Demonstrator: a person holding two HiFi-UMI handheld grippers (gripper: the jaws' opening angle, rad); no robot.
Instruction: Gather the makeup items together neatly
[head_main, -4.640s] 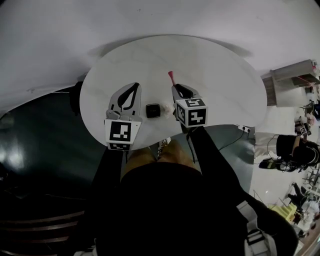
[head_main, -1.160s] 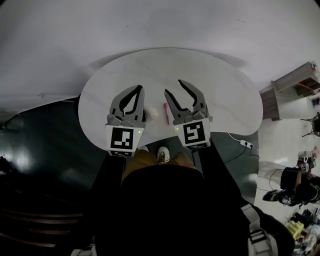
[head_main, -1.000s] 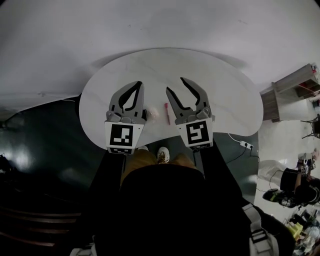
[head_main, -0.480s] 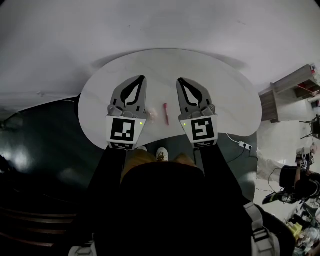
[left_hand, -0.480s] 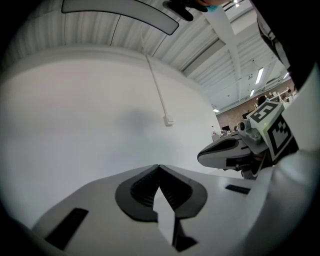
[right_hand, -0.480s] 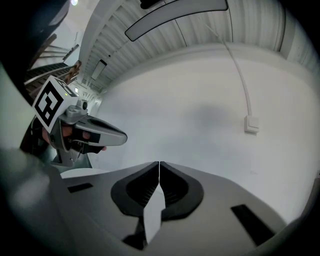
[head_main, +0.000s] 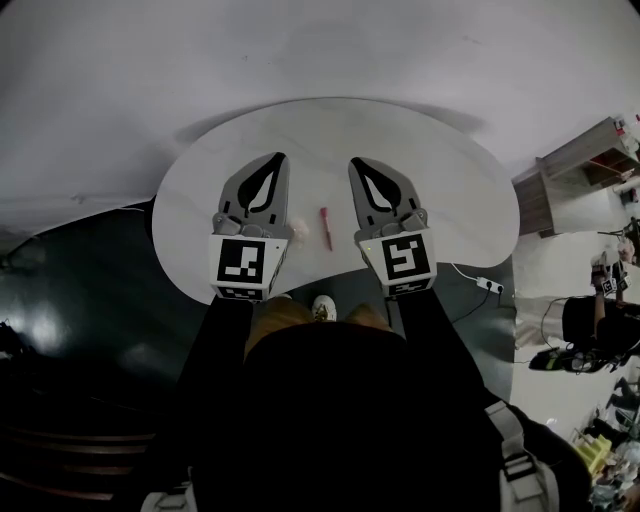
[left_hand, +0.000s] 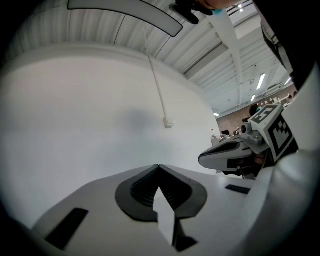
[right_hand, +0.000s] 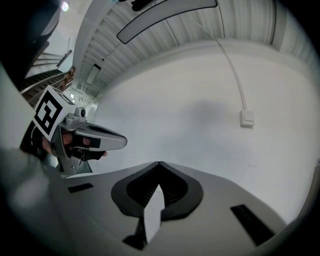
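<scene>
pink stick (head_main: 325, 227), maybe lipstick | near table (head_main: 450, 190) front edge | far from sides

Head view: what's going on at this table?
A person holds a gripper in each hand over a round white table. The left gripper is shut and empty; the right gripper has just closed its jaws on nothing. A pink stick and a small pale item lie on the table between them, not held.
</scene>
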